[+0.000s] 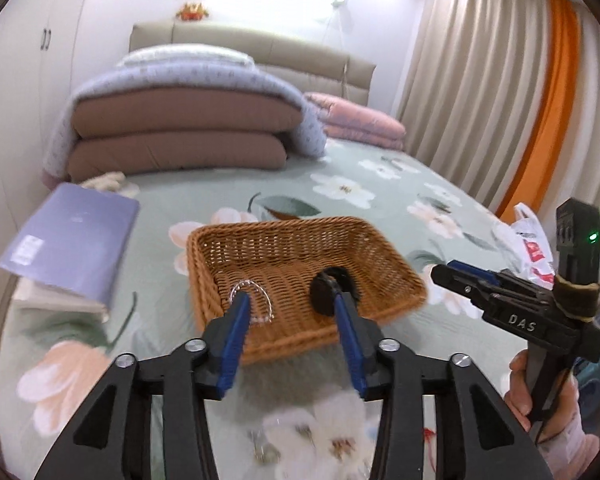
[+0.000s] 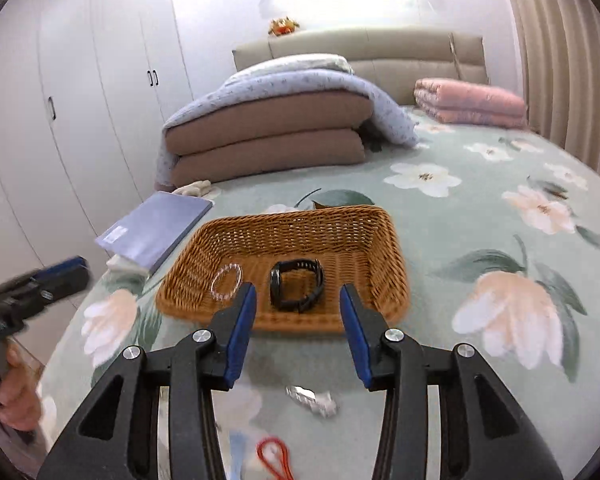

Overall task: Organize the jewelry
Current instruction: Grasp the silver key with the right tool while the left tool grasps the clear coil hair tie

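A: Wicker basket on the floral bedspread, ahead of both grippers. Inside: clear bead bracelet just beyond the right gripper's left fingertip, black wristwatch straight ahead between the two fingertips. Right gripper wide open, nothing held. Left gripper likewise wide open and empty, bracelet past its left tip, wristwatch at its right tip.

B: Pieces left outside the basket?

A: Yes. Silver crumpled piece, probably a chain, on the bedspread below and between the right gripper's fingers, nearer than the basket. Red loop, perhaps a cord bracelet, closer still, at the lower frame edge. Pale blue item beside it, too blurred to name.

B: Best handling for the next pickup?

A: Probably: pull back and tilt down over the silver piece, keep the jaws spread until both pads straddle it, then close across the thickest bunch. Soft bedspread likely to pinch along with it, so press lightly. Release low over a bare part of the basket floor, apart from bracelet and wristwatch, to avoid tangling.
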